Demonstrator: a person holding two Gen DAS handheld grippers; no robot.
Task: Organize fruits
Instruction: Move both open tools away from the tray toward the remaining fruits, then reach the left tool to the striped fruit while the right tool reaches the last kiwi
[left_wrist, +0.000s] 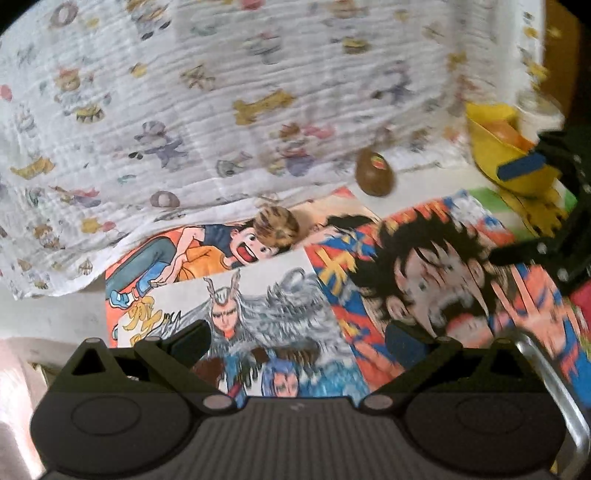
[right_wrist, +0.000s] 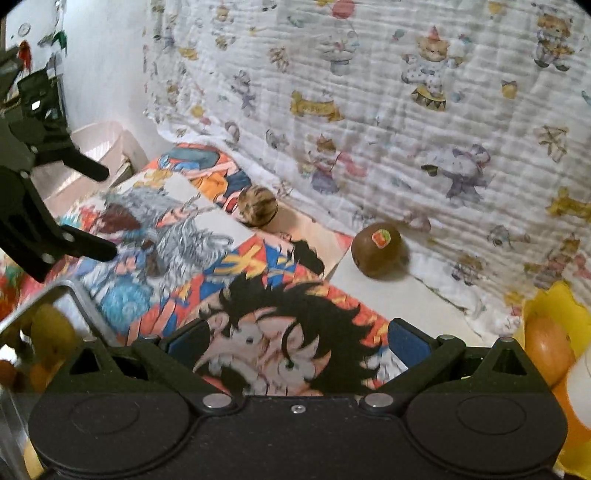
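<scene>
A brown kiwi with a coloured sticker (right_wrist: 376, 249) lies on the white table by the hanging cloth; it also shows in the left wrist view (left_wrist: 374, 172). A mottled brown round fruit (right_wrist: 257, 211) rests on the comic posters further left, also in the left wrist view (left_wrist: 277, 226). My right gripper (right_wrist: 295, 341) is open and empty above the posters, short of the kiwi. My left gripper (left_wrist: 295, 341) is open and empty over the posters; it shows at the left of the right wrist view (right_wrist: 107, 212). An orange fruit (right_wrist: 548, 350) sits in a yellow container (right_wrist: 561, 306).
A patterned white cloth (right_wrist: 369, 110) hangs along the back. Comic posters (right_wrist: 207, 258) cover the table. A metal-rimmed basket (right_wrist: 70, 291) with yellowish fruit is at lower left. A pale bin (right_wrist: 103, 144) stands at far left. The yellow container also appears in the left wrist view (left_wrist: 495, 147).
</scene>
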